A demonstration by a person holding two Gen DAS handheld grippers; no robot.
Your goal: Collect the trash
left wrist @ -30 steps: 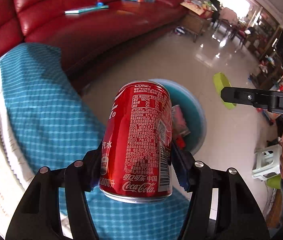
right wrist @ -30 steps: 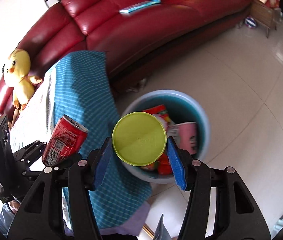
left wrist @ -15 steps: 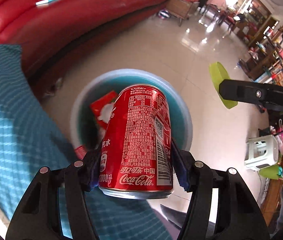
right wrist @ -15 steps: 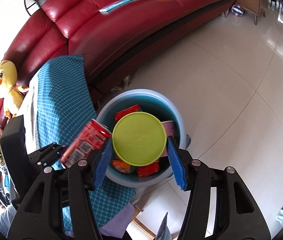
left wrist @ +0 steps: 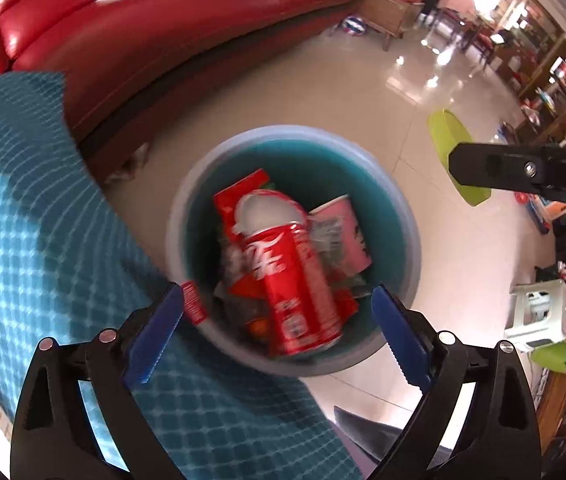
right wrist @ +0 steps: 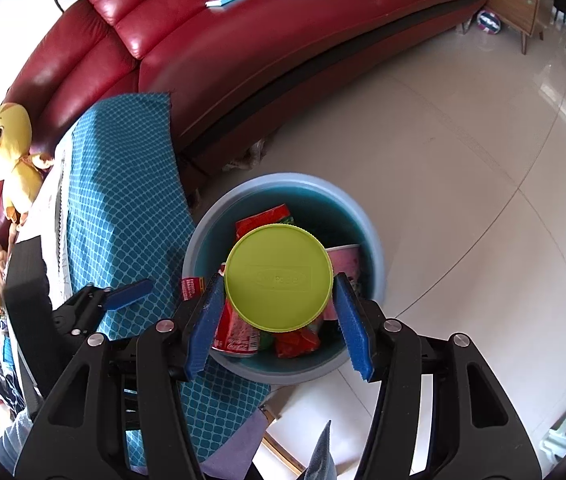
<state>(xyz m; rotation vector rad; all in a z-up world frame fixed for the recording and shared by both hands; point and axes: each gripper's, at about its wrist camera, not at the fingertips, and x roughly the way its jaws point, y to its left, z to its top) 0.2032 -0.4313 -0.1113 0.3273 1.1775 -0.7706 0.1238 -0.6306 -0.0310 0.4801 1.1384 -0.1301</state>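
A blue round bin [left wrist: 187,216] stands on the floor below both grippers. My left gripper [left wrist: 277,296] hangs over it with its jaws opening and its blue pads [left wrist: 159,320] well clear of the can. The red cola can [left wrist: 295,284], blurred, lies loose among the trash inside the bin. My right gripper [right wrist: 278,282] is shut on a lime-green round lid [right wrist: 279,264], held flat-on above the bin [right wrist: 375,264]. The can [right wrist: 237,336] shows under that lid. The right gripper's finger [left wrist: 523,172] and the lid's edge [left wrist: 449,140] appear at the right of the left wrist view.
A pink paper cup [left wrist: 347,232] and red wrappers [left wrist: 239,200] fill the bin. A table under blue checked cloth [left wrist: 43,220] touches the bin's left side. A red sofa [right wrist: 283,40] curves behind, with a yellow plush duck [right wrist: 11,148]. A white stool [left wrist: 539,312] stands at the right.
The left gripper's jaws have spread and the can has dropped from them into the bin. Both grippers have come lower over the bin. The right gripper still holds the lid.
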